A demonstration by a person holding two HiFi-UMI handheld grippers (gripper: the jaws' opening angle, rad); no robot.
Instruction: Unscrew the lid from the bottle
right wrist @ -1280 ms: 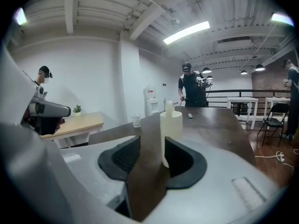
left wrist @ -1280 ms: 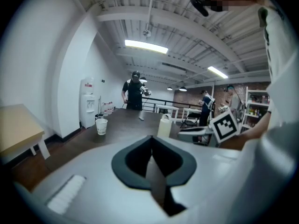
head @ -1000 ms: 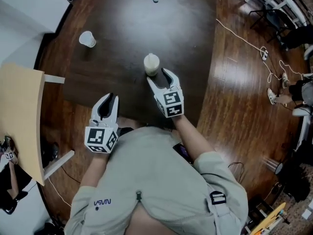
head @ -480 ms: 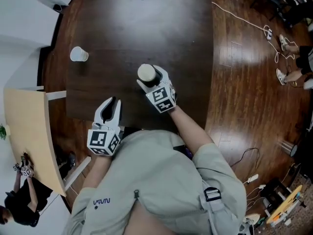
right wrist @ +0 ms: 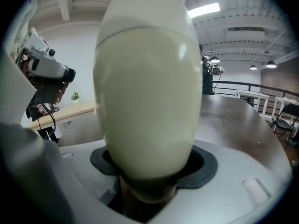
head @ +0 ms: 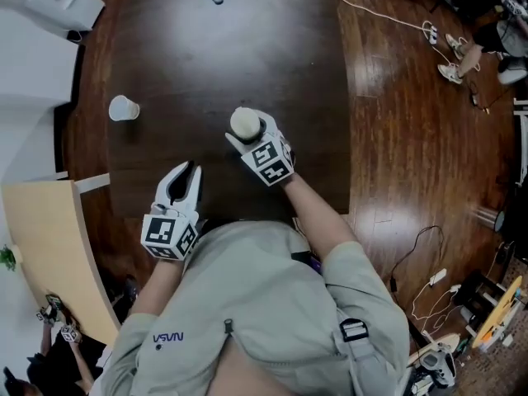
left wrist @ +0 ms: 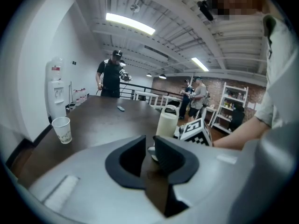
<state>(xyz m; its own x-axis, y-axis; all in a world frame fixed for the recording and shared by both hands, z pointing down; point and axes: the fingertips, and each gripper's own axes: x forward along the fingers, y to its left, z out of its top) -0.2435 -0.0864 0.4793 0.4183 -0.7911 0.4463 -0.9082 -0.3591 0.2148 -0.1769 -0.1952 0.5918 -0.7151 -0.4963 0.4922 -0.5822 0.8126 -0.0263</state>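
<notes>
On the dark tabletop (head: 206, 48), head view: the cream bottle (head: 245, 123) stands upright near centre with the right tool (head: 252, 133) around it. The left tool (head: 183, 174) sits nearer and to the left, apart from the bottle. A paper cup (head: 124, 108) stands far left.

Left gripper view: tool almost pressed together, nothing between.

Right gripper view: the jaws have just been closing and pinch the bottle's body. The lid (right wrist: 140, 13) is seated above.
</notes>
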